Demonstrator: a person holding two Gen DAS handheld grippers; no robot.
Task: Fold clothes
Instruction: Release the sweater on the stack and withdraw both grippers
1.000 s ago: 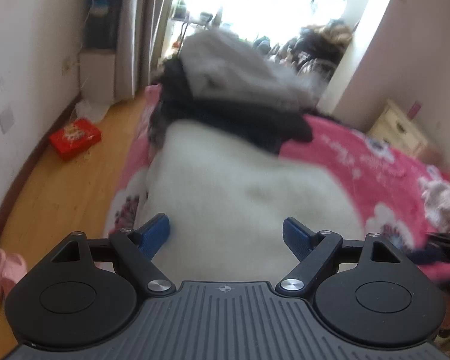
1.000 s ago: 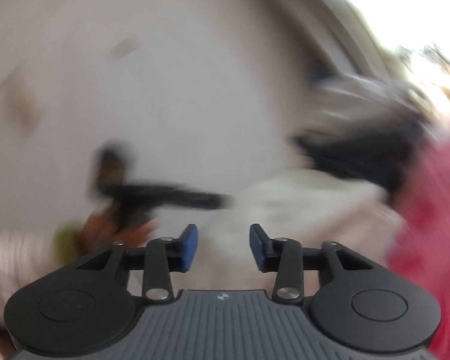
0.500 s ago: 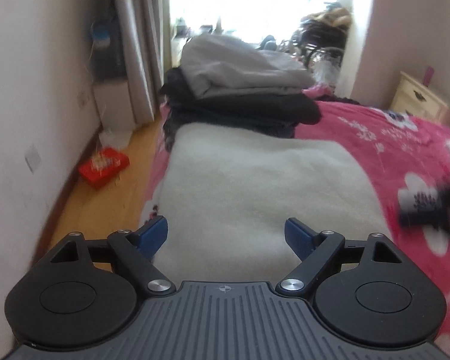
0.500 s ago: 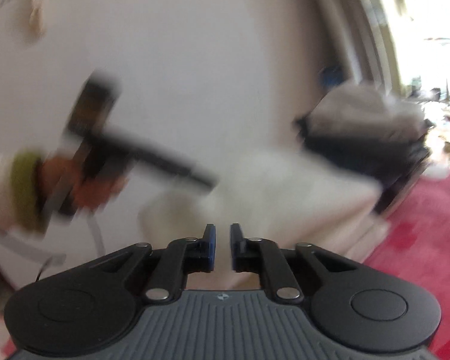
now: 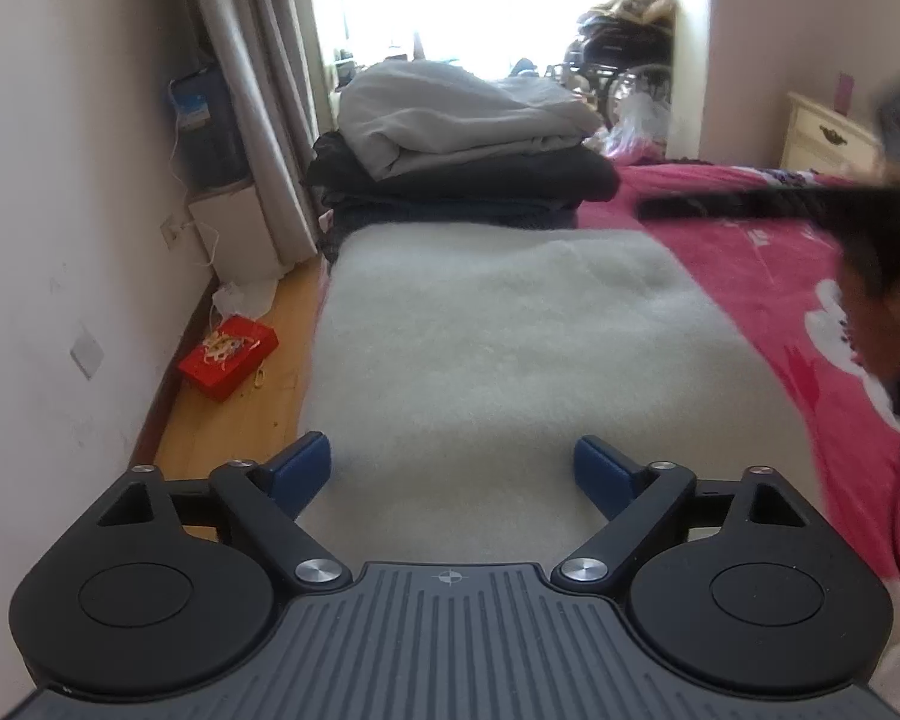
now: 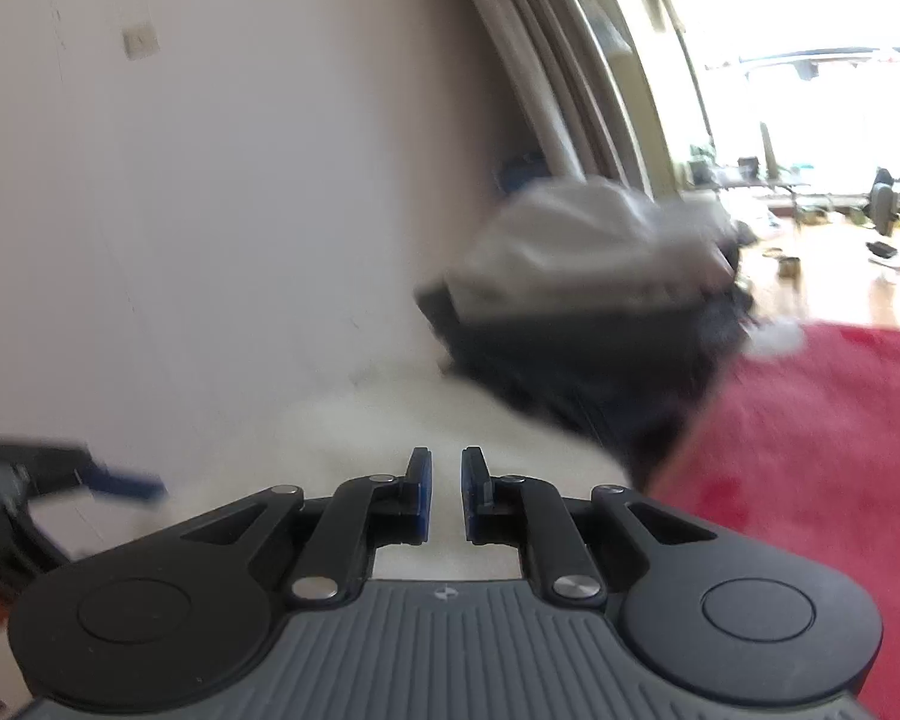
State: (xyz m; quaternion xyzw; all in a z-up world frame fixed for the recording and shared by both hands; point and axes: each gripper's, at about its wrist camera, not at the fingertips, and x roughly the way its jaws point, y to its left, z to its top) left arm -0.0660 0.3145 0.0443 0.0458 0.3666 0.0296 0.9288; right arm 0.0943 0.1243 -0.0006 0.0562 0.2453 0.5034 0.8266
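A white fleecy garment lies flat along the left edge of the pink flowered bed. My left gripper hovers over its near end, open wide with nothing between the fingers. Behind it sits a stack of folded clothes, grey on top of dark ones. In the right wrist view the garment and the stack appear blurred. My right gripper is almost shut, with a narrow gap and nothing in it. It shows as a dark blur at the right of the left wrist view.
A wall runs close along the bed's left side, with a strip of wooden floor holding a red box. A curtain and a water dispenser stand behind. A cream nightstand is at the far right.
My right gripper's jaws went from partly open to nearly shut while it swung across above the bed. My left gripper rolled level and drifted along the white garment, staying open.
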